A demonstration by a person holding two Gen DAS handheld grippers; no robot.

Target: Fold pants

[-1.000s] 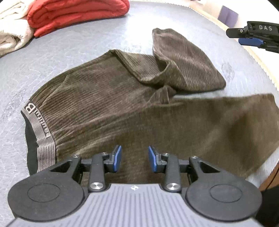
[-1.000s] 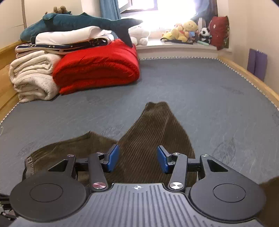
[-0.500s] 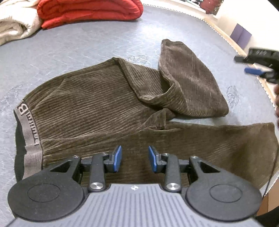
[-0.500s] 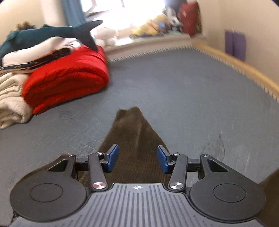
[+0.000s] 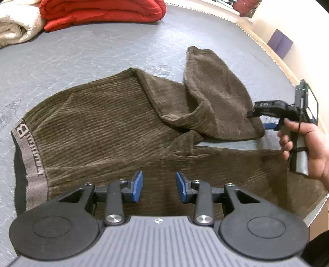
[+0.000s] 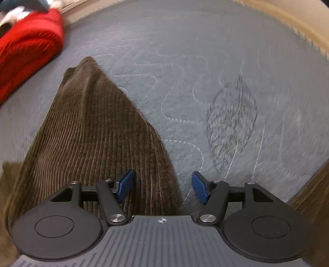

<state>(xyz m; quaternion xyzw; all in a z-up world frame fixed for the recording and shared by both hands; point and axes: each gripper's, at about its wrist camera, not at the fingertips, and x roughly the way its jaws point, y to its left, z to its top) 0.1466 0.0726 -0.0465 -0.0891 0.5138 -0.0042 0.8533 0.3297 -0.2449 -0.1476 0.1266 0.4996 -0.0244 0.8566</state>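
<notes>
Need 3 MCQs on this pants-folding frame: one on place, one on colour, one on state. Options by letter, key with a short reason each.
1. Where does the folded red blanket lie?
A. on the pants
B. at the mattress's far end, apart from the pants
C. on the floor

2. What colour are the corduroy pants?
A. brown
B. blue
C. white

3. How do the right tongs stand?
A. shut on the waistband
B. shut on nothing
C. open over the edge of the folded-back leg

Key:
1 B: bare grey mattress lies between blanket and pants.
2 A: brown ribbed cloth in both views.
3 C: the blue pads stand wide apart, having just been opening, and nothing is pinched; the leg's edge lies below them.
</notes>
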